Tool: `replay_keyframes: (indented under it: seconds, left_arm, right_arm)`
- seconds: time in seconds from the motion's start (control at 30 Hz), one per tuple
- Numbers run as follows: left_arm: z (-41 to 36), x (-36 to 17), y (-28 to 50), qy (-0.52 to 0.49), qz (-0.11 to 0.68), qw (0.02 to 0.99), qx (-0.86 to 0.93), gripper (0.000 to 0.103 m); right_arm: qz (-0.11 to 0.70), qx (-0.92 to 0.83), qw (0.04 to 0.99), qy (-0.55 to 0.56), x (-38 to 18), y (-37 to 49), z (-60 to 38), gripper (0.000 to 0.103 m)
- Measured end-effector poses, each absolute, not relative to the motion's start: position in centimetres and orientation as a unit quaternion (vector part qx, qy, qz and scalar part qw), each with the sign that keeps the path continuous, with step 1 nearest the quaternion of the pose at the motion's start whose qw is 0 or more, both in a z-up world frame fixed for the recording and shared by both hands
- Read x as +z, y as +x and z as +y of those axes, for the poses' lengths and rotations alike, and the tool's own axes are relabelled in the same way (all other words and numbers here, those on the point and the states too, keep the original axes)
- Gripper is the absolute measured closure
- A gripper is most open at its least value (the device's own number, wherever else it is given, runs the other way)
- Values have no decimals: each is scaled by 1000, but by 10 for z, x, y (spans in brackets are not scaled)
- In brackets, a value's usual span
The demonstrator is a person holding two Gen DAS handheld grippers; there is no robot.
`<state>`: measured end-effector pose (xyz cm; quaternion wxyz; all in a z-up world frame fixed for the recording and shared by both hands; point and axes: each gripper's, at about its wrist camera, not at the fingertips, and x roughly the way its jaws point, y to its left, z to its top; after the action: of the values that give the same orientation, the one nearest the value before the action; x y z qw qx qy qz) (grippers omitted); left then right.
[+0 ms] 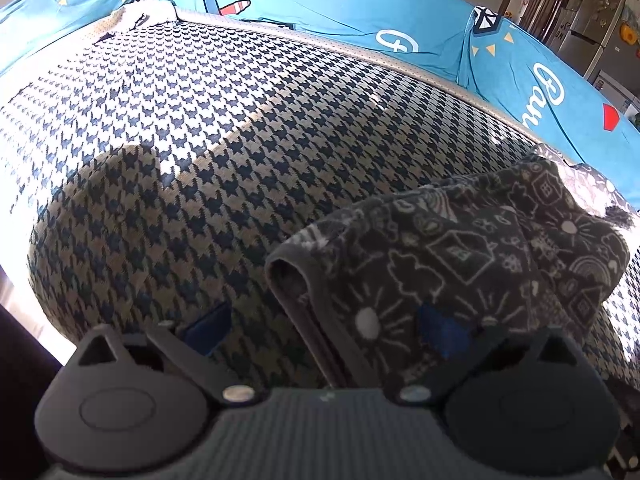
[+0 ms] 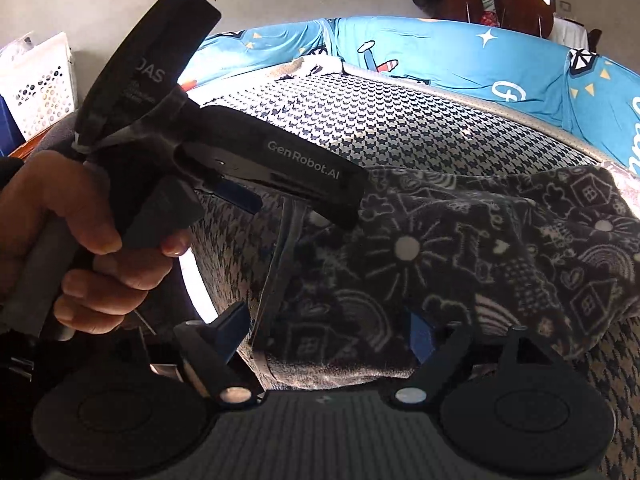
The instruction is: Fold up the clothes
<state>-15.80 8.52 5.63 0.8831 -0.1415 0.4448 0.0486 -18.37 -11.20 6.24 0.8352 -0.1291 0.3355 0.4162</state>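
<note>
Left wrist view: left gripper (image 1: 322, 328) low over houndstooth cushion (image 1: 192, 128), jaws apart, folded edge of dark doodle-print garment (image 1: 460, 248) between the blue pads (image 1: 208, 326), not pinched. Blue cover (image 1: 320, 0) behind.

Right wrist view: right gripper (image 2: 324, 332) with jaws wide apart, garment (image 2: 460, 264) between them, unclamped, lying on cushion (image 2: 400, 128). At left, hand (image 2: 76, 240) gripping the left gripper (image 2: 256, 196) over the garment's edge. White basket (image 2: 36, 84) far left.
</note>
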Motion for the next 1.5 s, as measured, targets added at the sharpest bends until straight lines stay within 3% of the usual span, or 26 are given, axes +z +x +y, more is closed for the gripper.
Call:
replay_keyframes:
  seconds: [0.33,0.57,0.7,0.77,0.83,0.93,1.2,1.5]
  left_arm:
    - [87,53,-153,-164,465,869,30,0]
    - [91,52,-151,-189,485,854,16,0]
    - [91,52,-151,-199,490,848,11,0]
    - [92,52,-151,-204,492,846,9,0]
    - [92,53,-150,-215,494,843,4,0]
    - [93,56,-150,-232,495,837,-7,0]
    - [96,60,-149,-272,496,824,-35,0]
    - [96,60,-148,-312,501,805,-57,0]
  right_arm:
    - [298,422,825,-231,52,-202,-98,12]
    - [256,409,815,-319,36,-214,-88,11]
    - [235,391,820,-346,30,-217,-85,24]
    - [238,389,829,-325,35,-214,-87,33]
    - [244,389,839,-292,42,-207,-90,52]
    - [272,392,853,-212,56,-192,-101,64]
    - [367,388,845,31,67,-145,-142,70]
    - [406,375,820,150,63,-126,-167,72]
